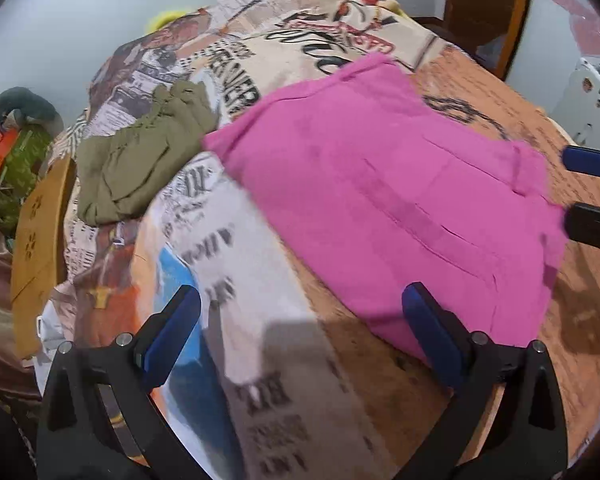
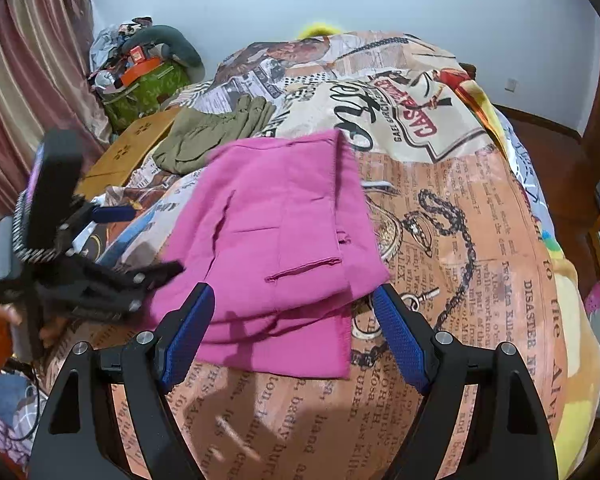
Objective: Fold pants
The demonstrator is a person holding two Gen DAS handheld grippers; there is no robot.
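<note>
Right wrist view: the pink pants (image 2: 276,248) lie folded on the bed (image 2: 480,240), long axis running away, directly ahead of the wide-open, empty right gripper (image 2: 294,336), with the left gripper (image 2: 140,240), also open and empty, beside their left edge.

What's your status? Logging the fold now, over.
Left gripper open, empty. Right gripper open, empty. Pink pants folded, flat on printed bedspread. Olive garment bunched beyond them, apart, not blocking.

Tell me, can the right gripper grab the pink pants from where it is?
Probably yes. The right gripper is open right over the near edge of the pink pants, with nothing lying between them.
</note>
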